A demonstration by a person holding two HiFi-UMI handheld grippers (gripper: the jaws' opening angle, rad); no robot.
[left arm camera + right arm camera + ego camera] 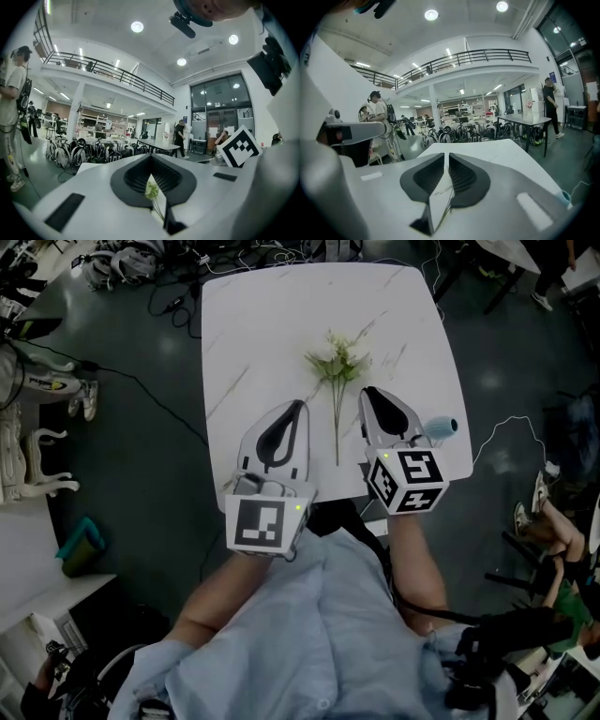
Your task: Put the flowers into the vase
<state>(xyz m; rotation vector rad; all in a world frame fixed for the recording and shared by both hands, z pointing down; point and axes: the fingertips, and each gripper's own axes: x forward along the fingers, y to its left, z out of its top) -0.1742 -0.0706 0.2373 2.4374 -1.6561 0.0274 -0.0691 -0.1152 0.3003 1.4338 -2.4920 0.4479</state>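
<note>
A sprig of white flowers [337, 362] lies on the white marble table [272, 324], its long green stem running toward the near edge. My left gripper [300, 405] rests left of the stem, jaw tips together and empty. The blooms [151, 189] show through the hollow behind its tips [151, 156]. My right gripper [367, 390] sits right of the stem, its jaws a narrow slit apart with nothing between them [446, 154]. The stem [449, 204] shows below them. A small blue vase [442, 427] stands just right of the right gripper, near the table's right edge.
Cables [178, 296] and bags [122, 263] lie on the dark floor beyond the table's far left corner. White furniture [28, 465] and a teal object [82, 545] are at the left. A person's legs [553, 521] are at the right.
</note>
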